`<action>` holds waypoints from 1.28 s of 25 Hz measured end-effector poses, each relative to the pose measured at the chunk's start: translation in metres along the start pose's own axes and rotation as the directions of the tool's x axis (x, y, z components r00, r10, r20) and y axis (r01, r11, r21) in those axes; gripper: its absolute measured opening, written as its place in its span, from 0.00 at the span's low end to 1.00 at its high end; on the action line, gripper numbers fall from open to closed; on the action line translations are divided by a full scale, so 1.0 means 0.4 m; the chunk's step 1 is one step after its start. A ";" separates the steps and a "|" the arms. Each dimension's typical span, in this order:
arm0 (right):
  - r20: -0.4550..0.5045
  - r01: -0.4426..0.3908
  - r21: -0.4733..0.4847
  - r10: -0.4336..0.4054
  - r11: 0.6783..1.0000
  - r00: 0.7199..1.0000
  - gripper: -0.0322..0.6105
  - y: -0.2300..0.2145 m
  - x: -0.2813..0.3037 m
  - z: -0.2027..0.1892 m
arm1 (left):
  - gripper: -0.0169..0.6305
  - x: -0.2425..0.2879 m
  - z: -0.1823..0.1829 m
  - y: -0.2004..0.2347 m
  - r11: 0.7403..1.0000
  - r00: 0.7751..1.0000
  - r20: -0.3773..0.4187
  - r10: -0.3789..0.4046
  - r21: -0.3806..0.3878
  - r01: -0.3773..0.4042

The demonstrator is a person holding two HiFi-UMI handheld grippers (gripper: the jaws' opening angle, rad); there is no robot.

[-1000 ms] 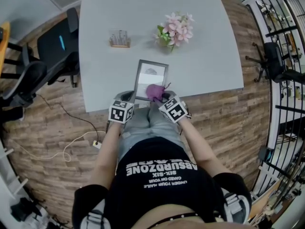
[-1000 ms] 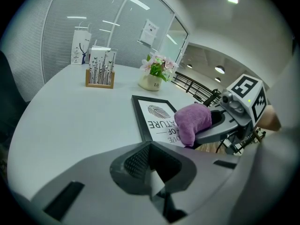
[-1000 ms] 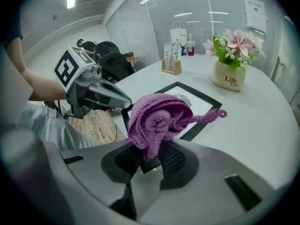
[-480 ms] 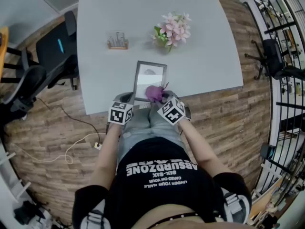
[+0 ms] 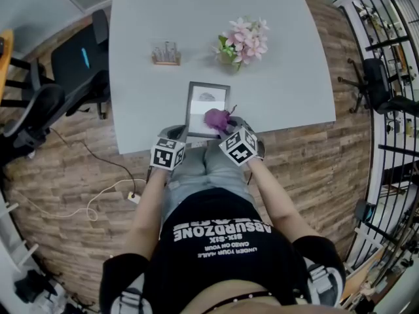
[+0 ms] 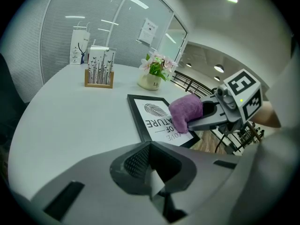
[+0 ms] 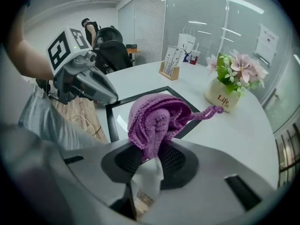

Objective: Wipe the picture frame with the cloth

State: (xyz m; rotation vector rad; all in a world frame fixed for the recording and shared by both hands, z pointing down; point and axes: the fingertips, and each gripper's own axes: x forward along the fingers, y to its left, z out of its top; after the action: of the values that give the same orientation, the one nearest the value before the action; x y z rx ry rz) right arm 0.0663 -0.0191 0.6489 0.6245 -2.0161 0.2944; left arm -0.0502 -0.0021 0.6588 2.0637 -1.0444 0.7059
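Right hand-held gripper [image 5: 224, 128] is clamping a bunched-up purple cloth [image 5: 215, 118] and resting it on the near right part of the black picture frame [image 5: 207, 100], which is lying flat by the table [image 5: 288, 77] edge. Left hand-held gripper [image 5: 179, 135] is sitting closed and empty, just beside the frame's near left corner.

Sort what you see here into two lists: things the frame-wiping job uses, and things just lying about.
In use:
purple cloth, held by the right gripper
picture frame, flat on the table

Lying about:
flower pot
wooden card stand
office chair
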 end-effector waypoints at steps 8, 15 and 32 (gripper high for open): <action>0.010 0.050 -0.011 -0.050 0.999 0.999 0.21 -0.104 0.032 0.044 | 0.05 0.003 -0.002 0.000 1.000 1.000 0.003 0.002 0.002 -0.002; 0.013 0.072 0.013 -0.072 0.997 0.997 0.21 -0.174 0.057 0.080 | 0.05 0.001 0.000 0.000 1.000 1.000 0.006 0.003 0.001 -0.003; 0.091 0.044 0.177 -0.061 0.983 0.994 0.22 -0.239 0.079 0.109 | 0.05 0.001 -0.001 0.003 1.000 1.000 0.000 0.001 -0.009 -0.001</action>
State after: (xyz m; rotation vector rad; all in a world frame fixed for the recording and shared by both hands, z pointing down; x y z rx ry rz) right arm 0.0733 -0.1283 0.6496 0.8143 -2.0767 0.4193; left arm -0.0509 -0.0024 0.6597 2.0557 -1.0469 0.6998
